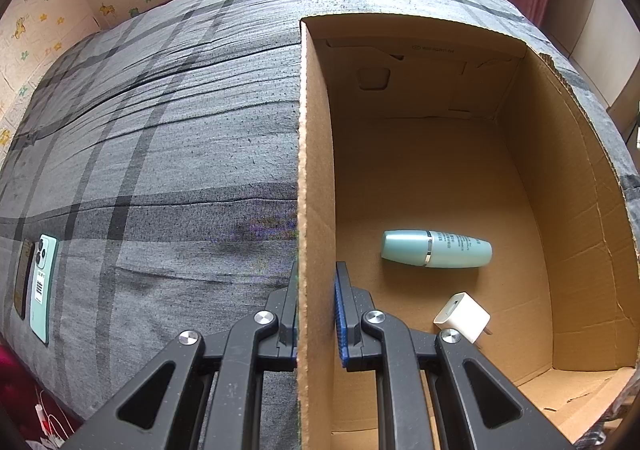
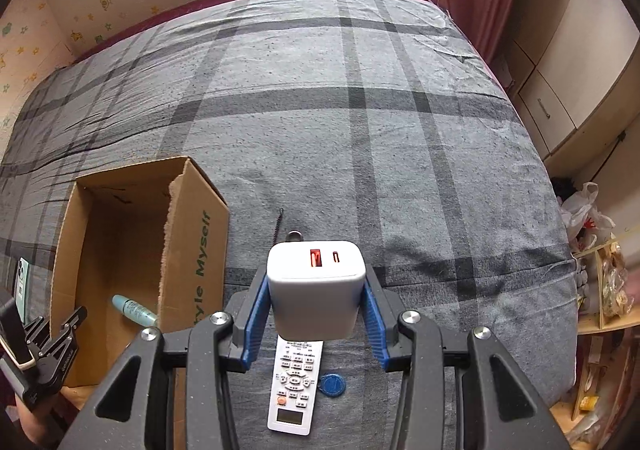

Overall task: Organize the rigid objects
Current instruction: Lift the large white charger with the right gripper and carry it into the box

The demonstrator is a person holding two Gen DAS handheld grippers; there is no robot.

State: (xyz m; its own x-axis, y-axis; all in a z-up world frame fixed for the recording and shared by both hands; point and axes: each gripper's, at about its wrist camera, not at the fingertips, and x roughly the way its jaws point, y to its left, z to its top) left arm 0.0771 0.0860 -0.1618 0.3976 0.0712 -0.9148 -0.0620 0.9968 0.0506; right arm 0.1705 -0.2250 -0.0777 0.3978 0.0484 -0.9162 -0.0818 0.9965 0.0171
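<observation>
My left gripper [image 1: 316, 314] is shut on the left wall of the cardboard box [image 1: 314, 169], one finger outside and one inside. In the box lie a teal bottle [image 1: 436, 248] and a small white plug charger [image 1: 462, 317]. My right gripper [image 2: 316, 310] is shut on a grey-white USB charger [image 2: 316, 290] and holds it above the bed. Below it lie a white remote control [image 2: 295, 386] and a blue key fob [image 2: 333, 385]. The box [image 2: 200, 250] stands to the right gripper's left, with the bottle [image 2: 134, 309] inside it.
The box stands on a grey plaid bedspread [image 2: 360, 109]. Two phones [image 1: 38, 286] lie on the bed left of the box. A thin black spring-like rod and a small metal ring [image 2: 294, 237] lie just beyond the held charger. Cupboards and a shelf stand to the right of the bed.
</observation>
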